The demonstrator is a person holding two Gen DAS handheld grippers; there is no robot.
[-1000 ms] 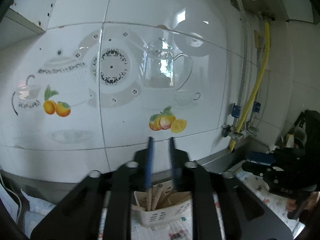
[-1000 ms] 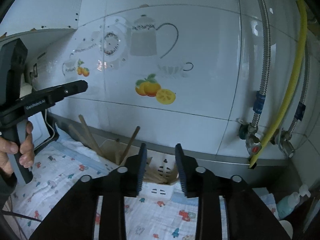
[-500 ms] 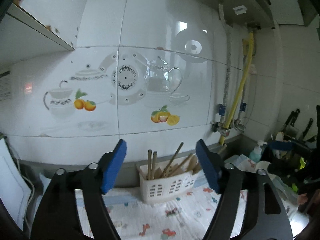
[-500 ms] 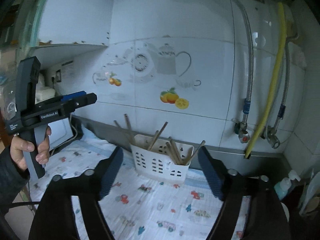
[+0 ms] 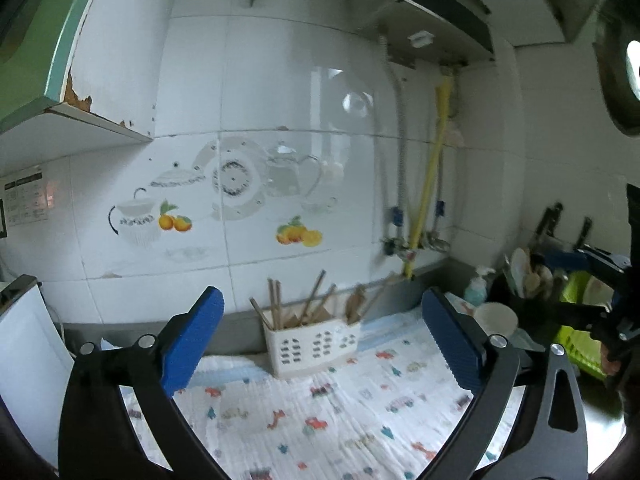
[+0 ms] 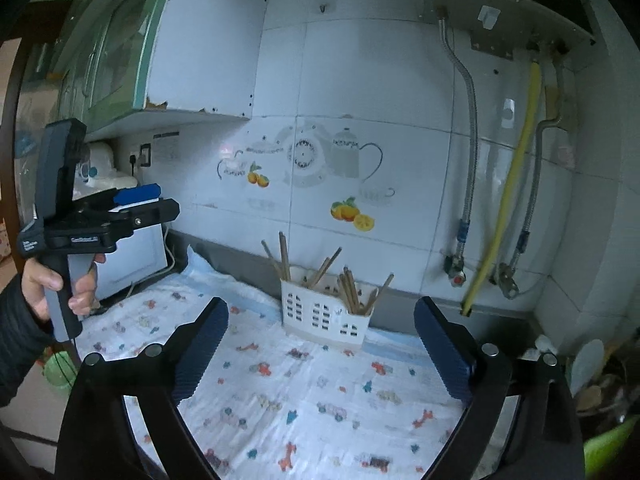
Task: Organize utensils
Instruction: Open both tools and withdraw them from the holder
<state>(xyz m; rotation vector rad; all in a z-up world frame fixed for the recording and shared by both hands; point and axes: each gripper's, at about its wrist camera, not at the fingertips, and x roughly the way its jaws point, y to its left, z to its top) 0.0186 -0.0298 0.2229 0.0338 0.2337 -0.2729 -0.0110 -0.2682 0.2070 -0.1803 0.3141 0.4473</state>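
The left gripper (image 5: 322,330) is seen with its jaws spread wide and nothing between them; they have just been opening. The right gripper (image 6: 320,346) is likewise wide and empty, its jaws also just opened. The white slotted holder (image 5: 316,344) is stood on the bench near the tiled wall (image 5: 280,80), with wooden chopsticks (image 5: 310,300) leaning loosely in it, some in the left compartment and some in the right.

The chopsticks are judged to be light, stiff and rather smooth, so a hold across the upper shafts, above the holder's rim, would be advised; a single stick could roll between the pads. The holder appears to be thin plastic and could easily be tipped or slid.

The bench is covered by a soft printed cloth (image 5: 340,412), which may bunch under a push. A soap bottle (image 5: 476,290) and a bowl (image 5: 495,318) are set to the right, and hoses (image 6: 508,184) run down the wall.
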